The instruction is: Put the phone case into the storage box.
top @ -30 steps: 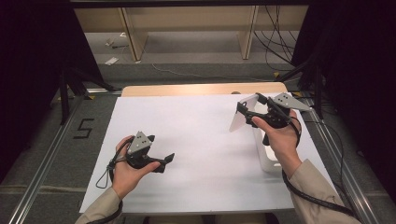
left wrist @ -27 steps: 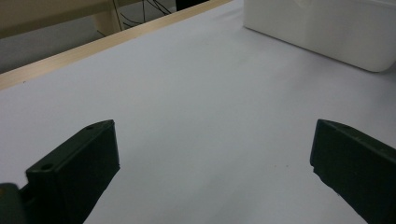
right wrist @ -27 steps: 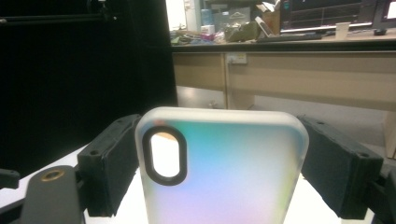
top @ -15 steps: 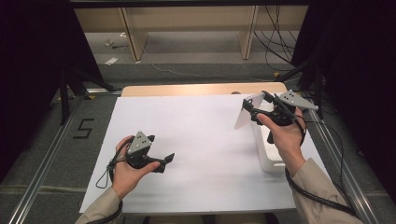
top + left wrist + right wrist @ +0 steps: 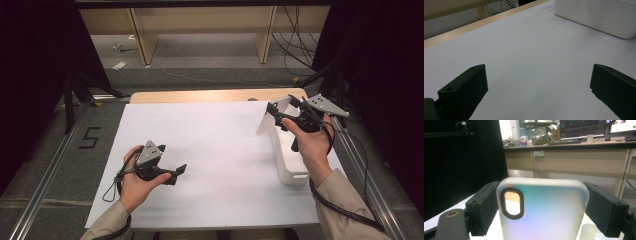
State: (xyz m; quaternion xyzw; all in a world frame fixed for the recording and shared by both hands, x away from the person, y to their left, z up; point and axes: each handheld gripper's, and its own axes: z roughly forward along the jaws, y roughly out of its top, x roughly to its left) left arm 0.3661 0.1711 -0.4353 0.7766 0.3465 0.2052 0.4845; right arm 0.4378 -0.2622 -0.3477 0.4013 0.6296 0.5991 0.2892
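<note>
White paper covers the table (image 5: 210, 150). Raised over the white bin (image 5: 287, 162), the right gripper (image 5: 274, 114) clamps a phone case (image 5: 541, 210); its camera cutout shows close up. Left gripper (image 5: 181, 170) gapes, holding nothing.

Wooden shelving (image 5: 200, 30) is standing at twelve o'clock on grey floor (image 5: 210, 77); black curtains (image 5: 30, 75) are hanging at nine and three.

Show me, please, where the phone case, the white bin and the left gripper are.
phone case (image 5: 544, 212): right gripper view, middle of its back.
white bin (image 5: 287, 165): high view, its near left wall.
left gripper (image 5: 181, 169): high view, between its open fingers.
</note>
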